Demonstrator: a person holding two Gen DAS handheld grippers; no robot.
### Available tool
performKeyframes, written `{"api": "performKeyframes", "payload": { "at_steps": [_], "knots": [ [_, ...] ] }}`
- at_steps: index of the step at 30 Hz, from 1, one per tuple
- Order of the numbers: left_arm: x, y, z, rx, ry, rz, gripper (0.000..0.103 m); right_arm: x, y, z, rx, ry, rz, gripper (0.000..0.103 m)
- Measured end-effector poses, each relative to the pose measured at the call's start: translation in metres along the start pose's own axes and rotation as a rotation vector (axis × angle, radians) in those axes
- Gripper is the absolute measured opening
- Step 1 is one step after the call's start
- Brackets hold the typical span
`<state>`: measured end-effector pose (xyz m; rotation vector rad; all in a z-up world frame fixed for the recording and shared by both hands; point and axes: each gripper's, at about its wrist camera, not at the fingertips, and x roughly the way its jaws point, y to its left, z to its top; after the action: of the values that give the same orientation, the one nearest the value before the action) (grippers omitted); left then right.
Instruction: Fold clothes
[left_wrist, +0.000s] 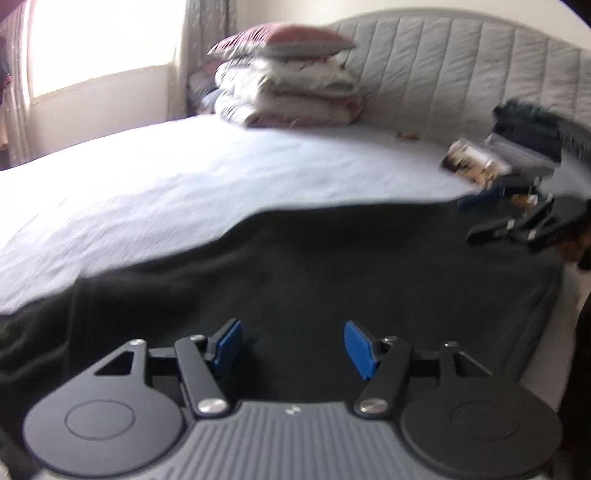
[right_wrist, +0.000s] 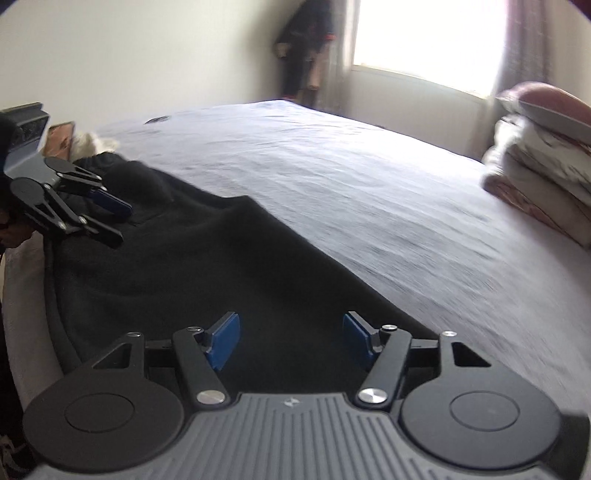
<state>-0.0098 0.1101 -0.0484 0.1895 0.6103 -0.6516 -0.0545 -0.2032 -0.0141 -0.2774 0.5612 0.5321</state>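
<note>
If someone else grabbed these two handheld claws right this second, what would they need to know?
Left gripper: open, nothing between its blue pads, above the near edge of the dark garment.
Right gripper: open and empty too, over the other end of the same garment.
The garment lies spread flat along the near side of the bed, apparently folded lengthwise already; blur makes that uncertain.
A stack of folded bedding sits by the headboard, and a pile of dark clothes at the far right.
Left to do: probably grip the garment's edges and fold it again.
</note>
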Motion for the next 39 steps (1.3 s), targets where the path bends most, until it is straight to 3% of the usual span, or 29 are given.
{"api": "performKeyframes", "payload": {
  "at_steps": [7, 12, 18, 25, 34, 39],
  "knots": [
    [-0.034, 0.016, -0.026, 0.062, -0.006, 0.007, 0.065, 0.048, 0.024, 0.025, -0.08, 0.032, 0.059, 0.065],
    [-0.063, 0.043, -0.02, -0.082, -0.058, -0.006, 0.062, 0.065, 0.034, 0.033, -0.082, 0.039, 0.084, 0.065],
    [-0.053, 0.046, 0.002, -0.069, -0.097, 0.015, 0.062, 0.077, 0.048, 0.04, -0.061, -0.005, 0.097, 0.065],
    [-0.011, 0.023, 0.042, 0.008, -0.087, -0.049, 0.062, 0.092, 0.042, 0.036, -0.015, 0.012, 0.122, 0.066],
    [0.055, -0.034, 0.073, 0.111, -0.026, -0.169, 0.062, 0.065, 0.004, 0.017, 0.06, 0.026, 0.128, 0.066],
    [0.089, -0.059, 0.076, 0.176, 0.023, -0.166, 0.062, 0.041, -0.013, -0.001, 0.075, 0.03, 0.114, 0.066]
  ]
}}
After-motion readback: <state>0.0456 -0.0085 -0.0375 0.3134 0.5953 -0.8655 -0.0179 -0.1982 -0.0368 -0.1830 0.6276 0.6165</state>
